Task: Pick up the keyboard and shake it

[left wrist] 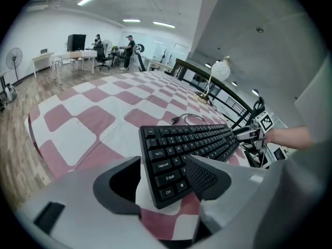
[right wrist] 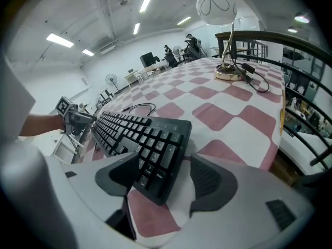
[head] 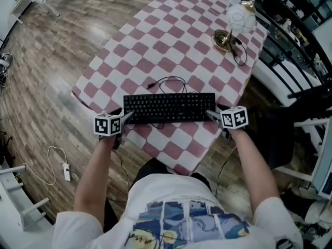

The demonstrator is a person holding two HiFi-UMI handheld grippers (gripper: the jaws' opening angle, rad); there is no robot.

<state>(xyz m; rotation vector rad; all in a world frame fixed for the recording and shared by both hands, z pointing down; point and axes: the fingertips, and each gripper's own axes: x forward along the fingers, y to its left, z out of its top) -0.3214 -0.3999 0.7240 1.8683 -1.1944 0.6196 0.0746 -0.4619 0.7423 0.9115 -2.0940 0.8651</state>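
Keyboard [head: 168, 108], flat black plastic, lies on checked cloth [head: 171, 40].

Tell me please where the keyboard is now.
In the head view the keyboard lies on the checked tablecloth near the person's edge, the left gripper at its left end and the right gripper at its right.

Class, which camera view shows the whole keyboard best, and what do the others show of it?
The head view: the keyboard lies whole on the checked tablecloth, both ends visible. The left gripper view shows its Ctrl-Shift end near, the rest foreshortened; the right gripper view, its number-pad end.
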